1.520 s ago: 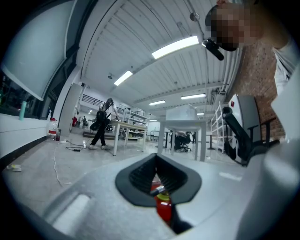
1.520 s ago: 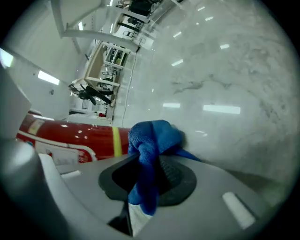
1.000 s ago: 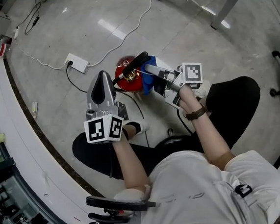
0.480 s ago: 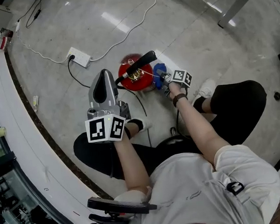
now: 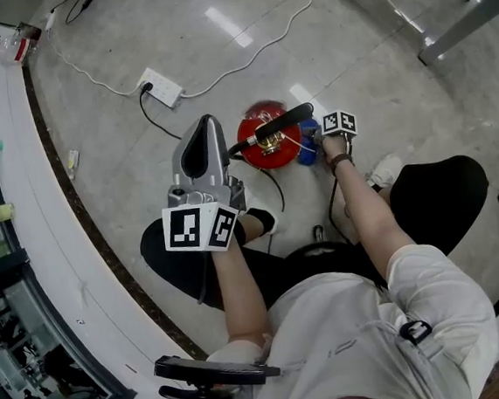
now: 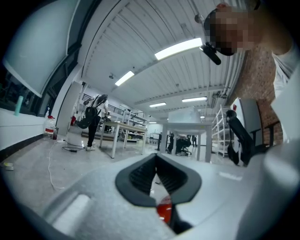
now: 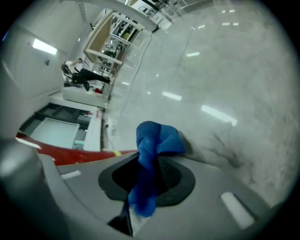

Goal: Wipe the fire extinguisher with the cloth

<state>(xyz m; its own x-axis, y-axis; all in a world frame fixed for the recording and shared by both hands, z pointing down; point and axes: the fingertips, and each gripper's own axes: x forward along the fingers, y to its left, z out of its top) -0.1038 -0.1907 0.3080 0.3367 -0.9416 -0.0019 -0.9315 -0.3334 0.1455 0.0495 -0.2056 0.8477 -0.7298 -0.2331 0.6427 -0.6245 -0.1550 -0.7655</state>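
R gripper [image 5: 310, 140] dropped beside extinguisher [image 5: 259, 139], pinching cloth [image 7: 150, 154]; L gripper [image 5: 209, 126] jaws together; glossy grey floor [image 5: 376, 59].

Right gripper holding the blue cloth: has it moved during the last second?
Yes. Against the red metal fire extinguisher, the right gripper has drawn closer and sunk lower beside it.

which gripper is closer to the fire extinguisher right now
Right. The right gripper, shut on the blue cloth, is down right beside the red fire extinguisher. The left gripper, jaws together and empty, is apart from it on the other side.
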